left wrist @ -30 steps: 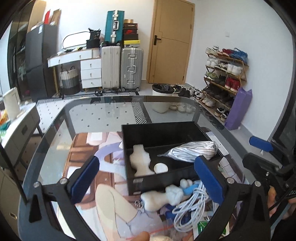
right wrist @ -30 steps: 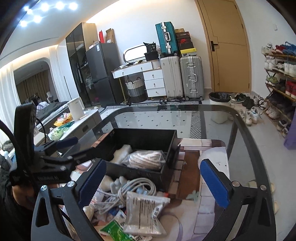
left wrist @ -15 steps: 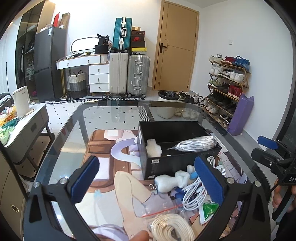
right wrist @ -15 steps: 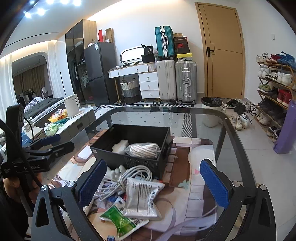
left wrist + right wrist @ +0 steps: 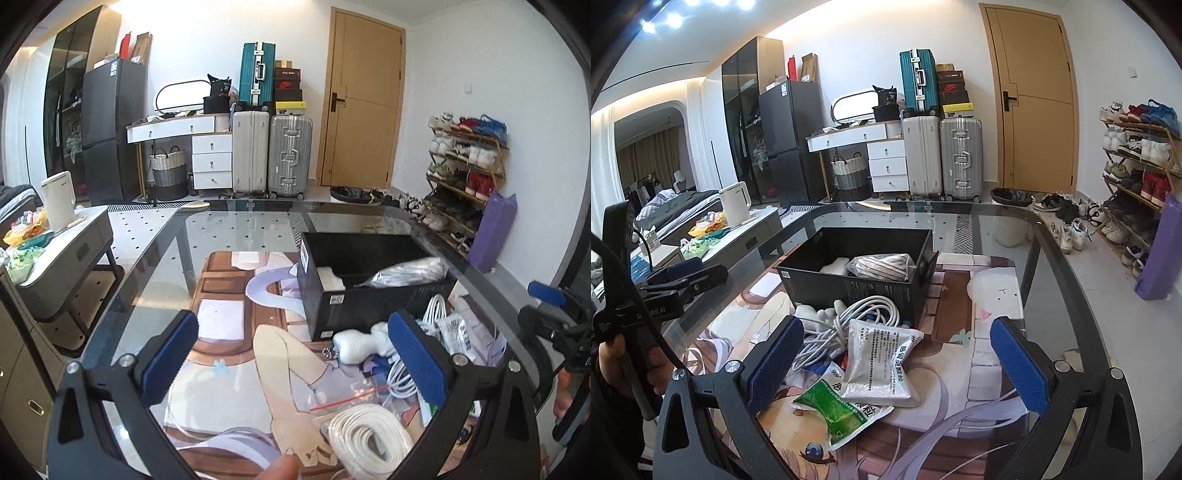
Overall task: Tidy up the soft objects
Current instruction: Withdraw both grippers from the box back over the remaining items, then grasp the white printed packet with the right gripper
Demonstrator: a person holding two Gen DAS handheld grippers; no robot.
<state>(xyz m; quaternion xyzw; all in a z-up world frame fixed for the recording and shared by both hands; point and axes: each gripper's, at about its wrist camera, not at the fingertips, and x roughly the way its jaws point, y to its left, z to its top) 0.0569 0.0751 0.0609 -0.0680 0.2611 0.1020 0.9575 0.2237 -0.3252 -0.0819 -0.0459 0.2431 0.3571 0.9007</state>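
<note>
A black box [image 5: 373,302] [image 5: 849,288] stands on the glass table and holds a white soft piece [image 5: 330,277] and a bagged striped bundle [image 5: 406,271] [image 5: 882,266]. In front of it lie a white plush figure [image 5: 360,345], a white cable tangle [image 5: 849,325], a white pouch [image 5: 882,363], a green packet [image 5: 836,413] and a bagged white coil [image 5: 369,439]. My left gripper [image 5: 295,363] is open above the mat, left of the pile, nothing between its pads. My right gripper [image 5: 897,365] is open above the pouches, holding nothing.
A printed mat [image 5: 229,332] covers the near part of the glass table [image 5: 1015,236]. A low side table with a white kettle [image 5: 59,199] stands at the left. Suitcases, drawers, a door and a shoe rack [image 5: 465,166] line the far walls.
Both grippers have pulled back and up from the box, which now looks farther off. More of the pile in front shows, including the bagged white coil. Both stay open.
</note>
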